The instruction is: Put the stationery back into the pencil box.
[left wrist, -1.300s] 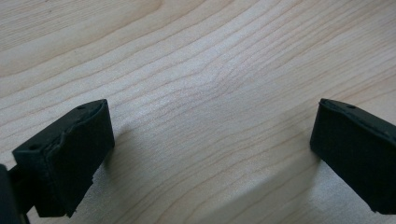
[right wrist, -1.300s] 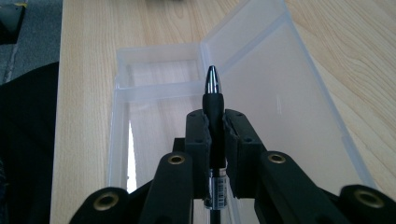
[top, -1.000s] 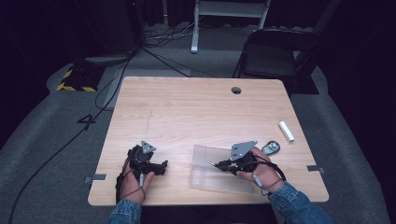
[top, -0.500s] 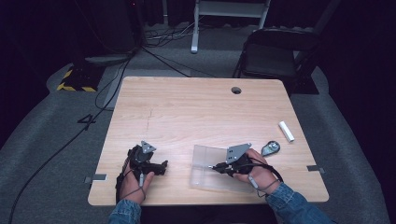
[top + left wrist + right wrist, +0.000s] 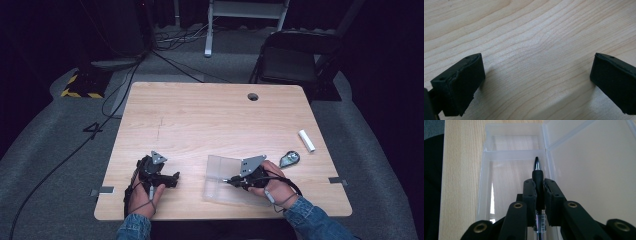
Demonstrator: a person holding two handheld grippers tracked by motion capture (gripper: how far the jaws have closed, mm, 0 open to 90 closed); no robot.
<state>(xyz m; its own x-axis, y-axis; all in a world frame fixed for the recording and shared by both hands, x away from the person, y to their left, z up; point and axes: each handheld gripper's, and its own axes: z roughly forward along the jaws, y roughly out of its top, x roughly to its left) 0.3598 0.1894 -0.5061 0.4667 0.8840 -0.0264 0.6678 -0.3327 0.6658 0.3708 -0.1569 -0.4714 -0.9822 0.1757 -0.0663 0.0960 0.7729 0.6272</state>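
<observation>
The right tongs [image 5: 539, 187] clamp a pen [image 5: 538, 176] over the open clear box [image 5: 514, 155] near the surface's [image 5: 210, 120] front edge; left tongs [image 5: 536, 82] gape over bare wood.

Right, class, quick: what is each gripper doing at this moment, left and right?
Left gripper: open, nothing between its jaws, over bare table.
Right gripper: shut on a pen, over the open clear box.
</observation>
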